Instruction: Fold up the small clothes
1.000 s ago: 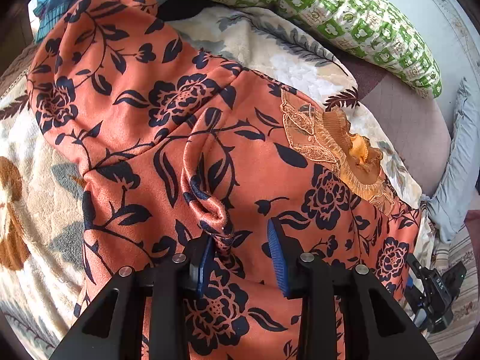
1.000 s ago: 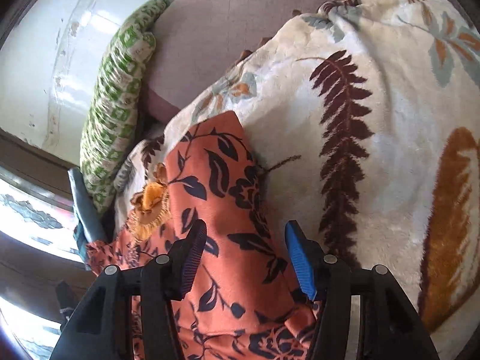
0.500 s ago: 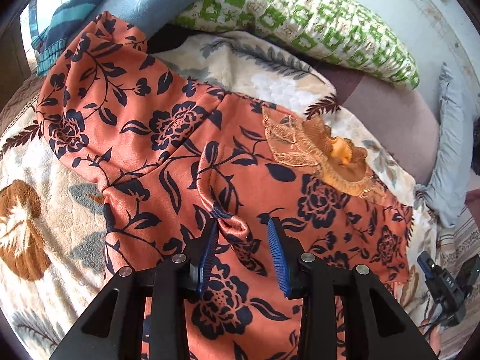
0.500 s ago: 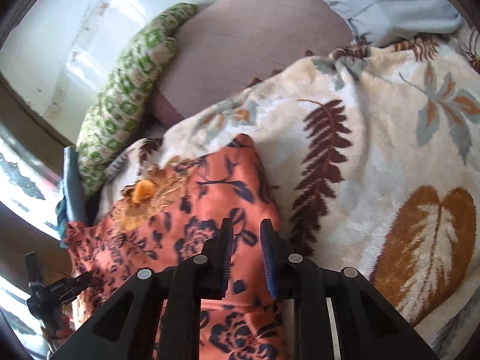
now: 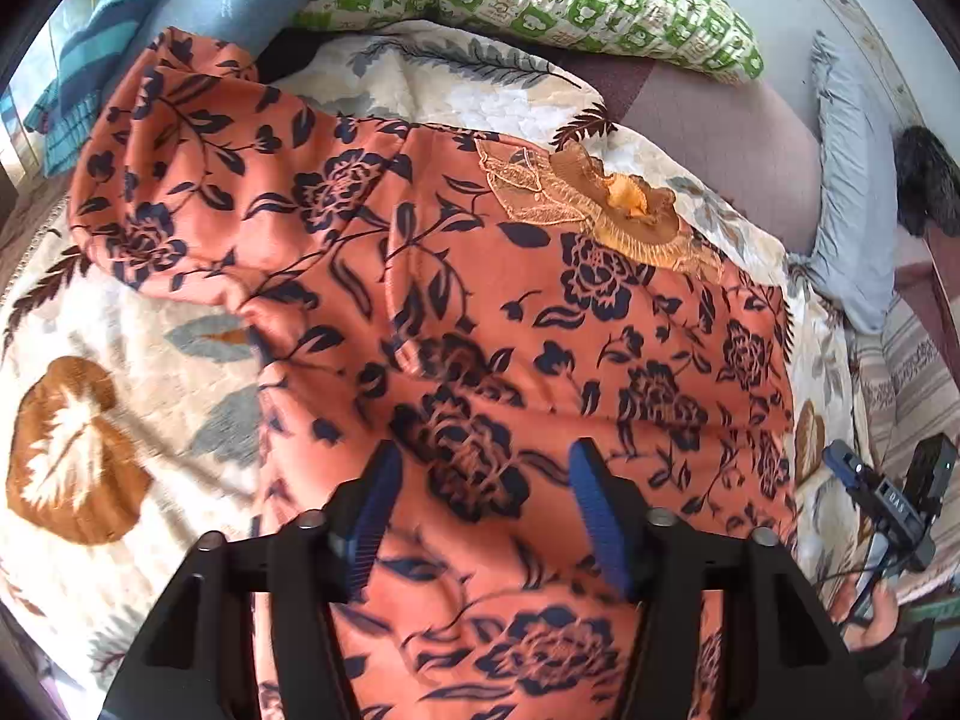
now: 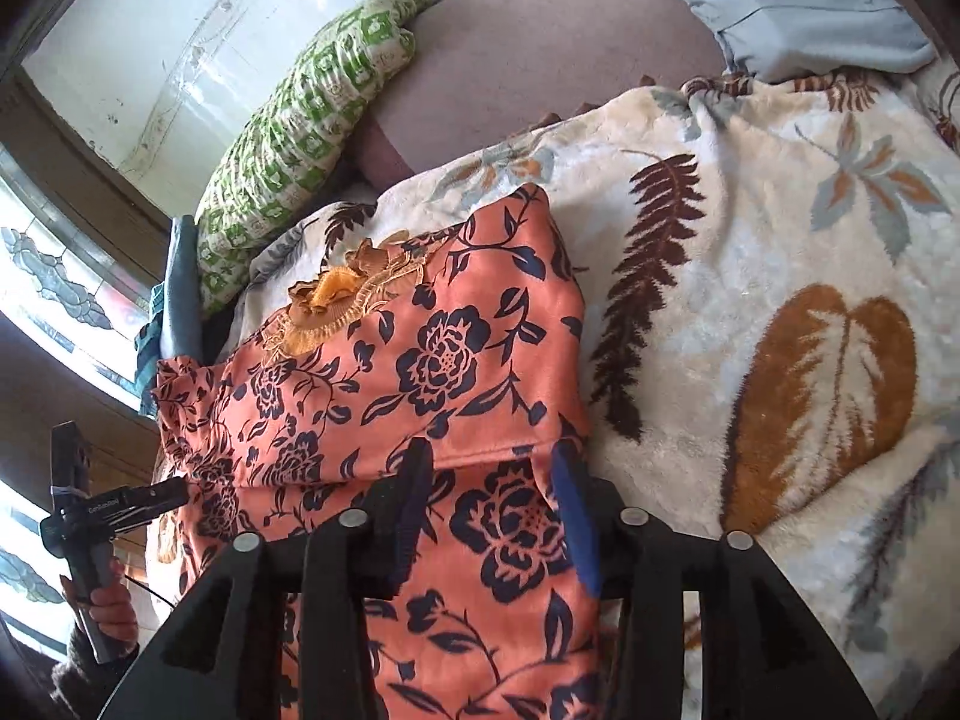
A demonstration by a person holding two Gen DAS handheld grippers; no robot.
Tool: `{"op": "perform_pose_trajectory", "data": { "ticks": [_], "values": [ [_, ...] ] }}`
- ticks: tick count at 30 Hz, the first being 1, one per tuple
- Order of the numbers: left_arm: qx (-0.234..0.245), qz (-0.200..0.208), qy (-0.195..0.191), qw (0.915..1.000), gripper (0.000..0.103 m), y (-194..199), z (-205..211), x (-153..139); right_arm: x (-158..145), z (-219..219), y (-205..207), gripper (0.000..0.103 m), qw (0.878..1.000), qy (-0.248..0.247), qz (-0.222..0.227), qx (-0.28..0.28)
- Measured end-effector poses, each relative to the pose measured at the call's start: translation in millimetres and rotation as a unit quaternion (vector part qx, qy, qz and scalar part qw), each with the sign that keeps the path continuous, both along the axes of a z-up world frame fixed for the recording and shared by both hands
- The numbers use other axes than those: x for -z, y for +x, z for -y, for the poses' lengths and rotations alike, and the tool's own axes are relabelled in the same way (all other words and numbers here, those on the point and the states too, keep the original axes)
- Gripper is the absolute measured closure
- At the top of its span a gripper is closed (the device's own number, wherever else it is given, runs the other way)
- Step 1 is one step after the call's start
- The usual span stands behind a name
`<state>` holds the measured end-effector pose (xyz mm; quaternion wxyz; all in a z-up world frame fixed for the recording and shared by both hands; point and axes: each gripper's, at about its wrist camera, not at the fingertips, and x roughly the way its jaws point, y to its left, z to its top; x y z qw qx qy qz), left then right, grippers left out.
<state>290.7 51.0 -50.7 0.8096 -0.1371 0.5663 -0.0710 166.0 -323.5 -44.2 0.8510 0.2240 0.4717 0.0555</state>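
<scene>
A: Left gripper (image 5: 480, 507)?
B: Its jaws have just been opening; they stand wide apart above the orange floral garment (image 5: 420, 276), gripping nothing.
A: Right gripper (image 6: 489, 507)?
B: Jaws just opened too, apart over the garment's folded edge, near the leaf-print blanket's (image 6: 780, 276) left edge.

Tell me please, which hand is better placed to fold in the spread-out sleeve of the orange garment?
Probably the left. The left tool, jaws just opened with no fabric pinched, hangs over the orange garment on the side of the spread sleeve. The right tool, also just opened, is at the already folded edge.
</scene>
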Motion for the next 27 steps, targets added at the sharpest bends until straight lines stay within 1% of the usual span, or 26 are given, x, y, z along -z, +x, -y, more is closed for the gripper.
{"op": "perform_pose_trajectory", "data": {
  "ticks": [2,3,6,8,10,11,12,13,14,15,16,17,18,19,20,21,22,24,26,27],
  "values": [
    [0.010,0.004,0.029,0.9995,0.035,-27,-14,-2,2,8,-21,0.053,1.000,-0.006,-0.007,0.010],
    [0.010,-0.001,0.042,0.9990,0.035,-39,-22,-2,6,12,-30,0.053,1.000,-0.006,-0.014,0.017],
    [-0.012,-0.031,0.051,0.9982,0.035,-64,-42,17,21,25,-49,0.053,0.998,0.016,-0.036,0.047],
    [-0.029,-0.052,0.044,0.9972,0.035,-75,-53,31,30,28,-56,0.053,0.997,0.034,-0.047,0.057],
    [-0.039,-0.069,0.025,0.9965,0.035,-84,-60,43,37,23,-58,0.053,0.996,0.039,-0.052,0.054],
    [-0.037,-0.070,0.019,0.9967,0.035,-89,-61,45,41,20,-58,0.053,0.996,0.039,-0.057,0.050],
    [-0.034,-0.063,0.022,0.9972,0.035,-92,-61,45,45,15,-58,0.053,0.996,0.036,-0.064,0.047],
    [-0.028,-0.060,0.025,0.9975,0.034,-94,-59,44,49,9,-58,0.053,0.996,0.036,-0.069,0.037],
    [-0.017,-0.064,0.019,0.9976,0.034,-96,-55,44,53,1,-56,0.053,0.997,0.032,-0.072,0.023],
    [-0.006,-0.066,0.003,0.9978,0.037,-99,-51,43,55,-10,-55,0.058,0.997,0.014,-0.072,0.008],
    [0.002,-0.066,-0.004,0.9978,0.040,-103,-48,44,53,-23,-54,0.082,0.997,-0.016,-0.071,-0.015],
    [0.006,-0.061,0.003,0.9981,0.058,-107,-44,40,50,-37,-53,0.098,0.996,-0.047,-0.070,-0.040],
    [0.008,-0.058,0.014,0.9982,0.074,-112,-43,37,41,-46,-56,0.097,0.994,-0.072,-0.055,-0.055],
    [0.004,-0.057,0.025,0.9981,0.075,-115,-44,36,31,-50,-60,0.098,0.994,-0.087,-0.035,-0.060],
    [-0.003,-0.063,0.031,0.9975,0.080,-119,-48,38,24,-49,-62,0.098,0.992,-0.106,-0.026,-0.058],
    [-0.011,-0.075,0.038,0.9964,0.083,-121,-52,43,26,-44,-62,0.098,0.990,-0.128,-0.032,-0.051],
    [-0.017,-0.084,0.035,0.9957,0.083,-124,-54,49,33,-37,-59,0.098,0.987,-0.146,-0.052,-0.045],
    [-0.029,-0.076,0.023,0.9964,0.083,-128,-58,47,50,-28,-58,0.096,0.982,-0.164,-0.083,-0.036],
    [-0.034,-0.074,0.020,0.9965,0.083,-132,-59,41,45,-27,-65,0.093,0.986,-0.146,-0.075,-0.027],
    [-0.032,-0.070,0.018,0.9969,0.083,-135,-61,37,38,-26,-70,0.088,0.989,-0.130,-0.064,-0.024]
  ]
}}
